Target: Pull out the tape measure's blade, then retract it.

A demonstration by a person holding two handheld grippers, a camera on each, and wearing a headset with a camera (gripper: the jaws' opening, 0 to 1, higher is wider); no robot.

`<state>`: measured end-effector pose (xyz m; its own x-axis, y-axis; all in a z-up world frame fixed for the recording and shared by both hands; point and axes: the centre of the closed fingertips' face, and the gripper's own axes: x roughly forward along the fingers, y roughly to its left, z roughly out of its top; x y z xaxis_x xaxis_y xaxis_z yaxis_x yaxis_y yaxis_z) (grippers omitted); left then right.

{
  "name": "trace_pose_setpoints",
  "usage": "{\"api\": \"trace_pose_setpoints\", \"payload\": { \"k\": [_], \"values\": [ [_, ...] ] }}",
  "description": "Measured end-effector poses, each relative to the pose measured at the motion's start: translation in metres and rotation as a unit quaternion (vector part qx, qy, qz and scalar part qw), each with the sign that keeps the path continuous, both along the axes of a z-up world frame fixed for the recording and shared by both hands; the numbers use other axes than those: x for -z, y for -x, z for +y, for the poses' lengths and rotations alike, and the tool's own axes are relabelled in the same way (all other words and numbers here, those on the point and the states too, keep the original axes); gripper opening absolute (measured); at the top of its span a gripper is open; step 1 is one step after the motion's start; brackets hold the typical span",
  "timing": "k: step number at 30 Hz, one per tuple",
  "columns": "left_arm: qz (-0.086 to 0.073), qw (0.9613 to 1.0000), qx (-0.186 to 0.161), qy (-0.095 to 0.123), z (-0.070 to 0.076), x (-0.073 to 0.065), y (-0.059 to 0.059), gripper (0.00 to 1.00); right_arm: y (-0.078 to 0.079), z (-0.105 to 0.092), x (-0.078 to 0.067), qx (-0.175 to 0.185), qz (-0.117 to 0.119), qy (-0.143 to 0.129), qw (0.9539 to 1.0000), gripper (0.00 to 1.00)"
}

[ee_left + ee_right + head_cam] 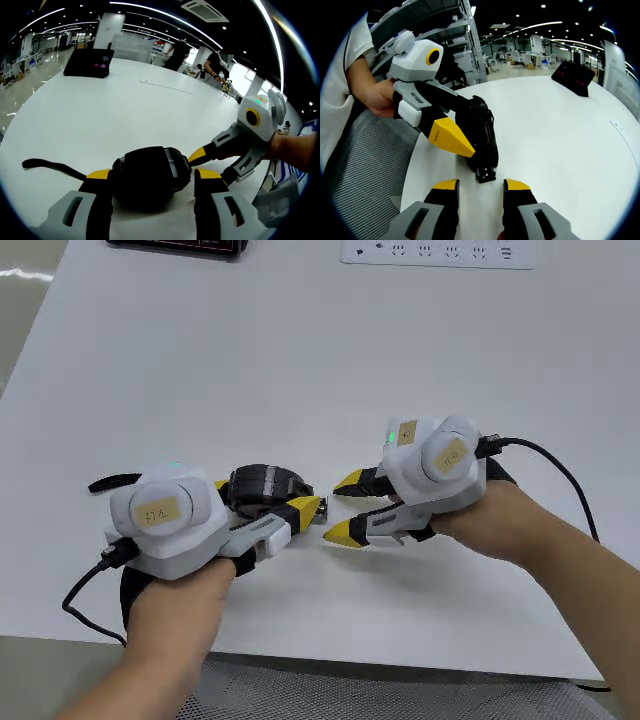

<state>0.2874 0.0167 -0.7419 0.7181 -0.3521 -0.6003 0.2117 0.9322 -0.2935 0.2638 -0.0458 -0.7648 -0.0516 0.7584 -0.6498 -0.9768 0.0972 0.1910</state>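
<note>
Pinching the black tape measure (262,484) with the left hand-held gripper (153,176) on the white tabletop (300,360).
Holding the right hand-held gripper (480,185) spread, just short of the blade hook (485,174) at the case mouth.

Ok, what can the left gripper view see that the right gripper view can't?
Left gripper view: a black strap trailing across the table, the right gripper with open jaws, people standing far off. Right gripper view: the blade's metal tip facing its own jaws, the left gripper clamping the tape measure, a mesh chair. Both: the black tape measure, the white table, a dark device.
</note>
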Motion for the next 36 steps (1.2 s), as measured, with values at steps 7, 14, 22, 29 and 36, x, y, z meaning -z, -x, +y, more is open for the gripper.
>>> {"api": "trace_pose_setpoints", "payload": {
  "k": [7, 14, 22, 29, 36],
  "values": [
    [-0.009, 0.9989, 0.036, -0.027, -0.003, -0.003, 0.006, 0.65, 0.001, -0.007, -0.008, 0.014, -0.007, -0.007, 0.9999, 0.39],
    [-0.019, 0.9960, 0.071, -0.050, 0.001, -0.007, 0.013, 0.70, 0.001, -0.016, -0.015, 0.041, -0.012, -0.011, 0.9990, 0.51],
    [-0.031, 0.9934, 0.093, -0.061, 0.009, -0.015, 0.016, 0.77, 0.001, -0.026, -0.019, 0.063, -0.020, -0.007, 0.9978, 0.60],
    [-0.043, 0.9892, 0.122, -0.069, 0.012, -0.018, 0.020, 0.76, -0.001, -0.036, -0.024, 0.084, -0.033, -0.005, 0.9959, 0.67],
    [-0.042, 0.9856, 0.138, -0.089, 0.019, -0.018, 0.025, 0.76, 0.000, -0.048, -0.028, 0.107, -0.042, -0.006, 0.9934, 0.74]
  ]
}}
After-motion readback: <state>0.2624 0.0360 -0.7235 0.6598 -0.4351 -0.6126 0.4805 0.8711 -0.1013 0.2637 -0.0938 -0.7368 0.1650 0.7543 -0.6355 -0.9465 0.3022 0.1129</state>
